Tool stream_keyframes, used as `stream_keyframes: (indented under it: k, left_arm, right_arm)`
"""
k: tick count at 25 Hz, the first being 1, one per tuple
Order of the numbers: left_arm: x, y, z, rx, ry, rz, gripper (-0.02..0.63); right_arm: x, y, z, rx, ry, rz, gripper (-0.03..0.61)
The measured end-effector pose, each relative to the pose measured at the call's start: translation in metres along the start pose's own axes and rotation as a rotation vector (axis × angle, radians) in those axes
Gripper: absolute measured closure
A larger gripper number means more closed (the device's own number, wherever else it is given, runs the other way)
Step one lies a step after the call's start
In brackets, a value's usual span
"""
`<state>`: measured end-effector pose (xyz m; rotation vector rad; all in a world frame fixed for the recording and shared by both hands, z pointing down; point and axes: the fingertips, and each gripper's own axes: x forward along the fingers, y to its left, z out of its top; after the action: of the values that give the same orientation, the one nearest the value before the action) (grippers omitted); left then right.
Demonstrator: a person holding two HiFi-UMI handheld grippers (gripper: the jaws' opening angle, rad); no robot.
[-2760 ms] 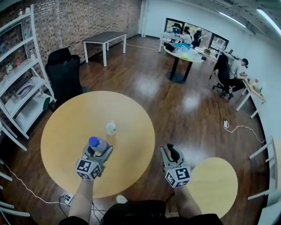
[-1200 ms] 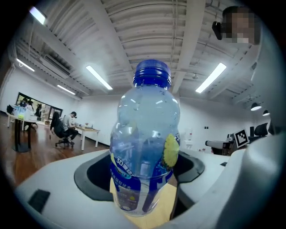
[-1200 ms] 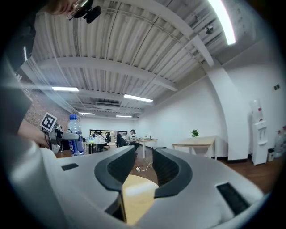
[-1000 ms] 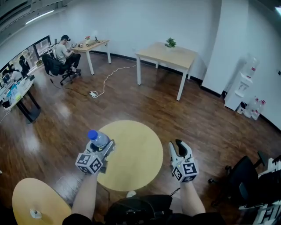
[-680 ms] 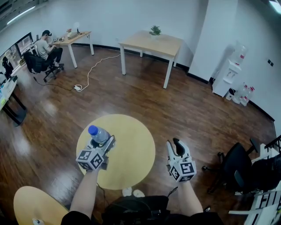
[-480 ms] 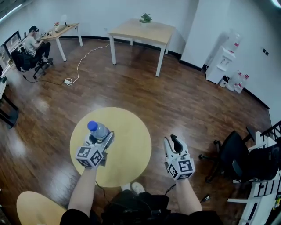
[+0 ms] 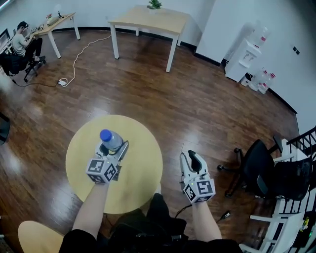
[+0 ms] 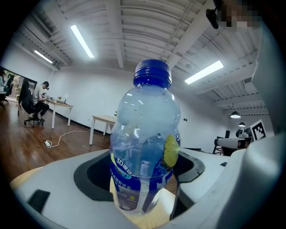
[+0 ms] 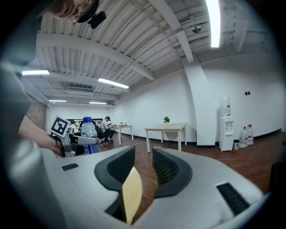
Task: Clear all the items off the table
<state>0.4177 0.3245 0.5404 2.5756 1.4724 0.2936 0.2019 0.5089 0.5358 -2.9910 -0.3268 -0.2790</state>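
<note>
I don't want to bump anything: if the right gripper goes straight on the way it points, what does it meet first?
Probably the floor. The right gripper points past the round table's edge, with bare boards ahead. The far table lies well beyond, though depth is hard to judge.

One bottle (image 8: pixel 144 143) is sitting gripped in the left claw (image 7: pixel 113 146), which with the right claw (image 7: pixel 189 155) is making two. Two round tables are showing: the near table (image 7: pixel 143 168) under the left claw and the far table (image 7: pixel 29 236) behind it. Ahead of both claws, two rectangular tables, the desk (image 7: pixel 57 21) and the long table (image 7: pixel 148 19), one water cooler (image 7: pixel 243 52) and one plant (image 7: pixel 154 4) are standing.
</note>
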Motion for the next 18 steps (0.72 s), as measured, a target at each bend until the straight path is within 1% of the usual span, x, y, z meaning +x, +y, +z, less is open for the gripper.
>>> stream_keyframes:
  k: [3,7,10,15,18]
  left_arm:
    - [0.025,-0.001,-0.006,-0.002,0.002,0.031,0.242]
    - [0.058,0.003,-0.011,0.009,0.000,0.060,0.242]
    - [0.078,0.011,-0.025,0.007,0.011,0.083,0.242]
    - [0.102,0.024,-0.068,-0.008,0.078,0.105,0.242]
    - [0.110,0.035,-0.091,-0.042,0.108,0.128,0.242]
  right_arm:
    - [0.019,-0.026,-0.003,-0.003,0.025,0.017,0.453]
    - [0.051,-0.052,0.012,-0.024,0.024,0.056,0.453]
    - [0.073,-0.065,0.012,-0.018,0.038,0.076,0.453]
    - [0.094,-0.078,-0.020,0.010,0.125,0.109,0.453]
    - [0.097,-0.078,-0.049,0.028,0.202,0.128,0.469]
